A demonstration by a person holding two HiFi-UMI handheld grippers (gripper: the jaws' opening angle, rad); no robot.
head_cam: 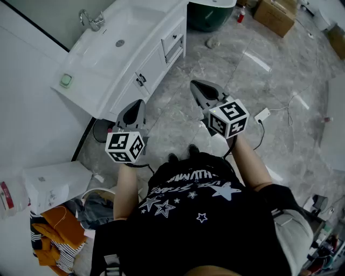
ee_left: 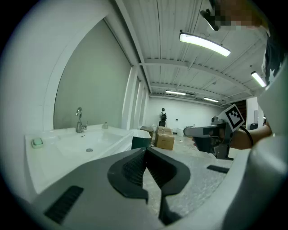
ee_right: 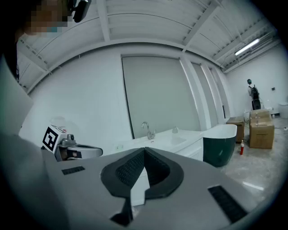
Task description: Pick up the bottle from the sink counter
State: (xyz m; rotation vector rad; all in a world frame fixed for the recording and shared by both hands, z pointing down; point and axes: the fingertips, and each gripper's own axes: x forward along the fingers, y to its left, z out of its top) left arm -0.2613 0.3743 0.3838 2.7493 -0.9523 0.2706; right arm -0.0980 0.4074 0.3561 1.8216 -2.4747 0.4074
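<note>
A small pale bottle stands on the white sink counter behind the basin, to the right of the chrome faucet. The right gripper view shows the same bottle far off. My left gripper hovers over the floor just in front of the vanity's near corner, shut with nothing in it. Over the marble floor to its right, my right gripper is also shut and empty. In their own views the left gripper and the right gripper have their jaws closed together.
A green soap dish lies on the counter's near end. A dark green bathtub stands beyond the vanity, with cardboard boxes and a red bottle on the floor. A power strip and cable lie to the right; clothes are piled at lower left.
</note>
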